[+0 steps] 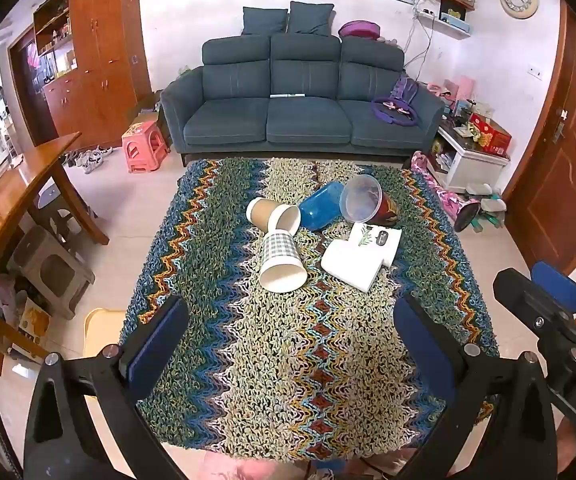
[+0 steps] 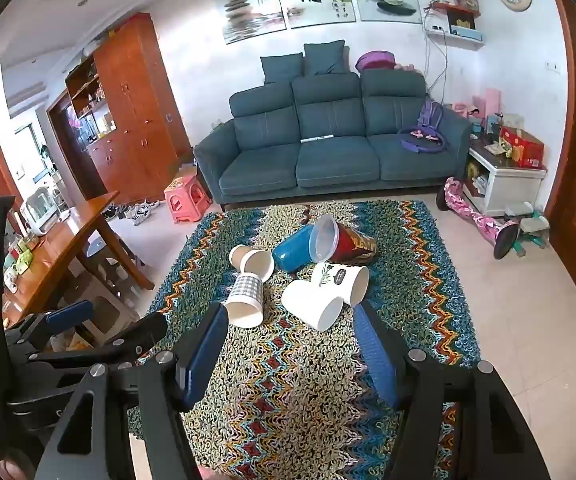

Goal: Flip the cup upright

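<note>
Several light, crushable paper cups are lying tipped at twelve o'clock, so I'm eyeing the checked cup (image 1: 281,258) mid-wall, both left gripper (image 1: 288,344) and right gripper (image 2: 290,350) gaping wide, holding nothing.

I'm seeing a rough, looped multicolour zigzag woven cloth (image 1: 288,360) covering the table. The grey-checked paper cup (image 1: 280,258) and plain white paper cup (image 2: 312,304) are looking matt, while the blue plastic cup (image 1: 322,208) is showing gloss. Black matt plastic left gripper (image 1: 288,344) and right gripper (image 2: 290,354) are wearing ribbed blue pads (image 2: 376,356).
</note>
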Available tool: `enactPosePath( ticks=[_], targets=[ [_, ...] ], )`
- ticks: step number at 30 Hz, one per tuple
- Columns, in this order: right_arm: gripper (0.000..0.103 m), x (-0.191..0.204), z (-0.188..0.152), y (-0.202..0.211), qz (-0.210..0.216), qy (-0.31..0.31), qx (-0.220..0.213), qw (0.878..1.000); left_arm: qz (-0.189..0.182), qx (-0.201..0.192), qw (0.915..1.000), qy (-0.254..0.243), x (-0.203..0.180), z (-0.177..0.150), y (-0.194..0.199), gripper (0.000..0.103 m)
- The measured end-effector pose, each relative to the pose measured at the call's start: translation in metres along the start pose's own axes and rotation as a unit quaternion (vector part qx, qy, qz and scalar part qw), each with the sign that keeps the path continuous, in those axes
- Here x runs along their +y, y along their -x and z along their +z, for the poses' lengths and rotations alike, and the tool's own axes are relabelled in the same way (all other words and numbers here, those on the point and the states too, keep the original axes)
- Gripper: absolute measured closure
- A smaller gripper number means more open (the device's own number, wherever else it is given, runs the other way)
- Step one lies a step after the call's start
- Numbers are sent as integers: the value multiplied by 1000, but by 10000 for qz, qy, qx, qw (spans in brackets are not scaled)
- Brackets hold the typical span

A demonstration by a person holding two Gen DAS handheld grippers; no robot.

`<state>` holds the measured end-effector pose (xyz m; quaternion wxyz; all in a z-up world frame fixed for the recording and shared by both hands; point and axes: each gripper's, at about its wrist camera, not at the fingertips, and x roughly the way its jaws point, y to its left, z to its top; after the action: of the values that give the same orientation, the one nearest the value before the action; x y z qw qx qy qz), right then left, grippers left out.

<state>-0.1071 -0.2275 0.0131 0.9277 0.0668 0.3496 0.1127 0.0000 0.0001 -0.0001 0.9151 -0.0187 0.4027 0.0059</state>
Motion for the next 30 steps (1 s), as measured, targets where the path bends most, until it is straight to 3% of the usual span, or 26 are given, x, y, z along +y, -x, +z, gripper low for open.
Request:
enactPosePath(
  ticks=[30],
  targets=[
    [37,-2,-3,-12,-50,-66,208,9997,-50,170,9998,78,0,-20,-18,1]
  ],
)
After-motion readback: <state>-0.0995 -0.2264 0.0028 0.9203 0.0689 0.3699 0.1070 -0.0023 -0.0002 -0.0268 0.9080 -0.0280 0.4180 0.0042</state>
